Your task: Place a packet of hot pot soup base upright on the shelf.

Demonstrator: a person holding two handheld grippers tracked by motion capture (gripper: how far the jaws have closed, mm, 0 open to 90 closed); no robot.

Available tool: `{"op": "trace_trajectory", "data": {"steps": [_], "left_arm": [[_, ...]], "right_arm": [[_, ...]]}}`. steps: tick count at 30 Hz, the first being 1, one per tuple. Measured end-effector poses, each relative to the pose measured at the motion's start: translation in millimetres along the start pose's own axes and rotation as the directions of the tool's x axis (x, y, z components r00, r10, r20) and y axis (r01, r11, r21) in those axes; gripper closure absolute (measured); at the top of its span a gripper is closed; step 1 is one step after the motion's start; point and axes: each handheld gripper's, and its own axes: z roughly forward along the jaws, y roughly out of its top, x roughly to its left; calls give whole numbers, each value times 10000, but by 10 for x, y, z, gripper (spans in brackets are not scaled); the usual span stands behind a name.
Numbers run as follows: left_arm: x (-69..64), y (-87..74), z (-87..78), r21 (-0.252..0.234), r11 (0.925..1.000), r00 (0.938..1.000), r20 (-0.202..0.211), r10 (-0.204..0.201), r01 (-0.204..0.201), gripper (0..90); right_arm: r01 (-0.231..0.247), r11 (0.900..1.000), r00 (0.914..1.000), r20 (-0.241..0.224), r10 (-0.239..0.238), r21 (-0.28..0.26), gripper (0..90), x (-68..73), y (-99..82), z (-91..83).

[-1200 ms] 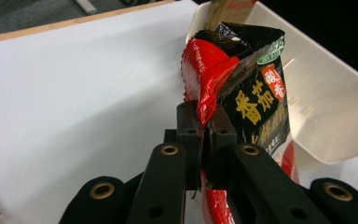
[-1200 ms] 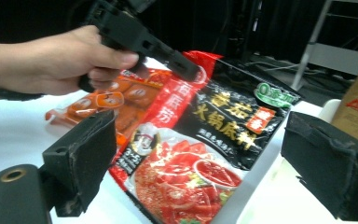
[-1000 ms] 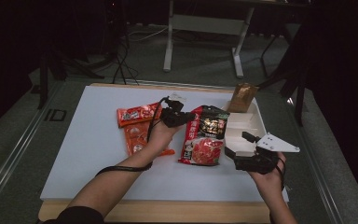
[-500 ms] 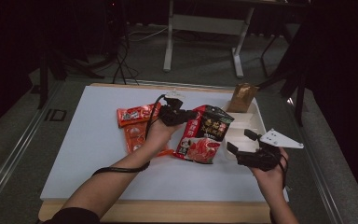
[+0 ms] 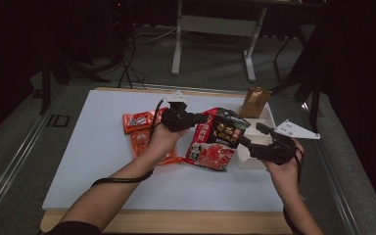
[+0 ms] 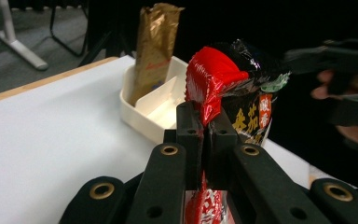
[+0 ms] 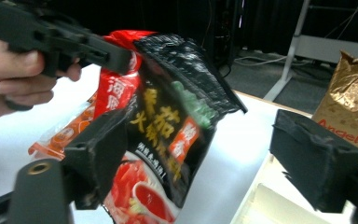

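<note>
Red-black pouch (image 5: 217, 138) tilted, top up-left | left tongs (image 5: 201, 118) pinching it | right tongs (image 5: 251, 138) spread, closing

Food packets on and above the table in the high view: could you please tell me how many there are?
3. The red-and-black packet is held in the left gripper; the orange packets lie left of it; the gold packet stands in the white tray. The orange ones may be several overlapping.

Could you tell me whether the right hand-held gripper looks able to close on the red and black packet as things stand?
Probably yes: the right hand-held gripper is open beside the red and black packet, which the left hand-held gripper holds lifted, nothing between.
</note>
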Motion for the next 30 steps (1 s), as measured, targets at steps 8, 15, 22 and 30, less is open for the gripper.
{"op": "trace_trajectory", "data": {"steps": [8,15,22,30], "left_arm": [[-55,-42,-81,-833,9964,9988,486,-95,135,868],[-76,-51,-108,-1381,9901,9957,918,-117,244,866],[-52,-73,-118,-1636,9851,9933,1101,-349,527,864],[-32,-78,-147,-1553,9866,9931,1125,-318,492,846]], "right_arm": [[-305,9988,9960,-829,336,391,480,-38,7,77],[-652,9973,9835,-1670,697,325,649,-18,104,79],[-881,9959,9803,-1757,905,217,707,-38,177,82],[-212,9995,9880,-1528,247,245,764,17,237,84]]}}
